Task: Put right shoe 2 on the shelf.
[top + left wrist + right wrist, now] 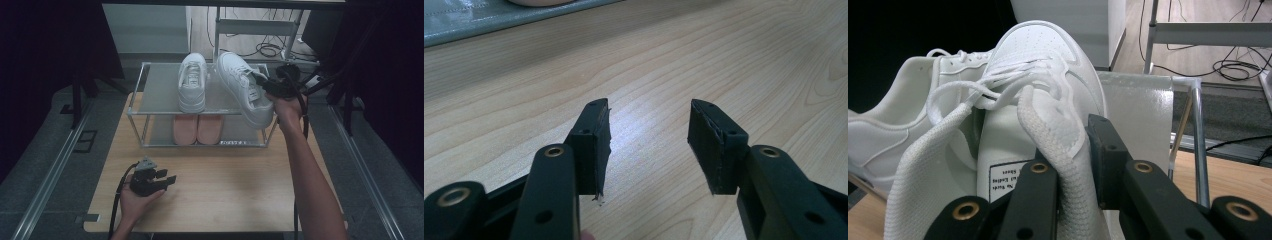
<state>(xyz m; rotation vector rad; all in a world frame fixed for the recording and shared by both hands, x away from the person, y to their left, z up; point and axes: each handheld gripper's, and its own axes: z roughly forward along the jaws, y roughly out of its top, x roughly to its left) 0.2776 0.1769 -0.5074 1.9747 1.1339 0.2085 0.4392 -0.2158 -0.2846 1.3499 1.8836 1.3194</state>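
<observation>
Right gripper (266, 86), upper right of the high view: jaws pinch the collar of a white sneaker (245, 90), held tilted above the right end of the rack's (137, 95) top shelf. Second white sneaker (192, 82) rests on that shelf just left. Pink slippers (197, 129) on lower shelf. Left gripper (162, 179), lower left: jaws spread, nothing between, on the wooden table (225, 190).

The left hand-held gripper (161, 178), black with a grey three-cornered plate on top, lies low in the left hand (134, 196), jaws parted with nothing between them. The right forearm stretches forward and up; its black right hand-held gripper (266, 86) is clamped, wrist raised.
</observation>
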